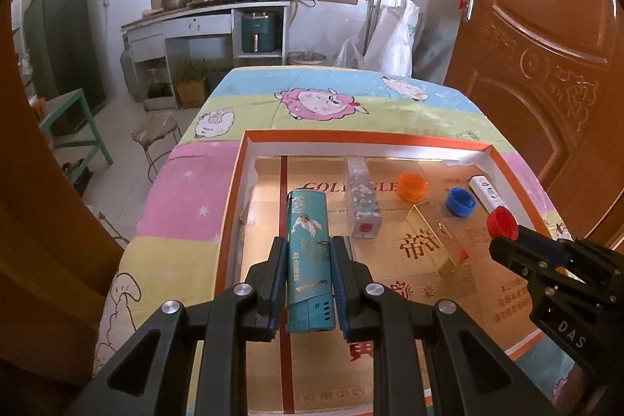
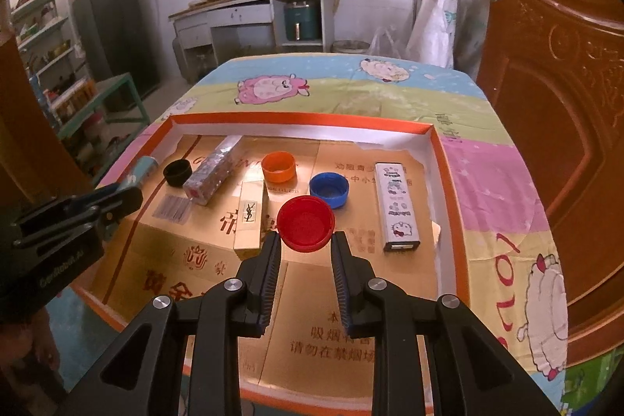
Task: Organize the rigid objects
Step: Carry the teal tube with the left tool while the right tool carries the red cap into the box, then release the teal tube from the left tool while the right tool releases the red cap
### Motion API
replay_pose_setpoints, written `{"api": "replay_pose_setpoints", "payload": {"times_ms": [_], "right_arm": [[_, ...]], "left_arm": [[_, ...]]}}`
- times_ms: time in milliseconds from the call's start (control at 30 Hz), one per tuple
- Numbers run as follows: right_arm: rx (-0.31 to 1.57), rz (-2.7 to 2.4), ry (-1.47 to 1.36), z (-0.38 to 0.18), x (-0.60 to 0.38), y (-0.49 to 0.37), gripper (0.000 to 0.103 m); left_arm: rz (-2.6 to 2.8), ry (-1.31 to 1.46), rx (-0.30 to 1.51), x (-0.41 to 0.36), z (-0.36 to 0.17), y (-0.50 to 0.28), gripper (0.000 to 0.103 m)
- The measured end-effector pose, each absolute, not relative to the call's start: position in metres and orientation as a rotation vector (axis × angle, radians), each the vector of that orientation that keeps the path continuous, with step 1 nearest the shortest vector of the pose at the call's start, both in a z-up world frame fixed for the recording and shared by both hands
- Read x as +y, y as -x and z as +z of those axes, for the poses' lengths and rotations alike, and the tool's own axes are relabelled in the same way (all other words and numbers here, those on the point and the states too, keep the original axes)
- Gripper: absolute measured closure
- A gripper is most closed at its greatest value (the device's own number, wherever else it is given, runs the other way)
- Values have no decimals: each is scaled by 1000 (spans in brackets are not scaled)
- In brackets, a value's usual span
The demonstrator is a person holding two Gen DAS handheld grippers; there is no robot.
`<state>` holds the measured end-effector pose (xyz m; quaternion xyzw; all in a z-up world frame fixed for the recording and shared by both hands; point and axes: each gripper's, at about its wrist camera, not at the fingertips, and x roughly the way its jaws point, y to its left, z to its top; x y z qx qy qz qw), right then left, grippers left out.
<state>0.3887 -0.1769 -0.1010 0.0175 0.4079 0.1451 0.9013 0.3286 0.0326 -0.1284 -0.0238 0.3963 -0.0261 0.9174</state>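
Observation:
My left gripper is shut on a teal lighter, held lengthwise over the left part of the orange-rimmed tray. My right gripper is shut on a red bottle cap, open side up, above the tray's middle. In the right wrist view the left gripper reaches in from the left with the teal lighter. In the tray lie an orange cap, a blue cap, a black cap, a silver patterned box, a gold box and a white cartoon lighter.
The tray has a gold printed floor and sits on a table under a cartoon sheep cloth. A brown wooden door stands close on the right. A stool and a green bench are left of the table.

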Motion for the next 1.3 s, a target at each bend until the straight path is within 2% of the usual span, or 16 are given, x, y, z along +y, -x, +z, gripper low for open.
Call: {"api": "replay_pose_setpoints", "payload": {"times_ms": [667,1300], "right_arm": [[897,311,-30,-122,-170,-408,76],[913,304,-21,-130,-167,-411,76]], "left_arm": [[-91,56,891,26,-150,-337,81],[-93,46,888,25,-159,-339,81]]}}
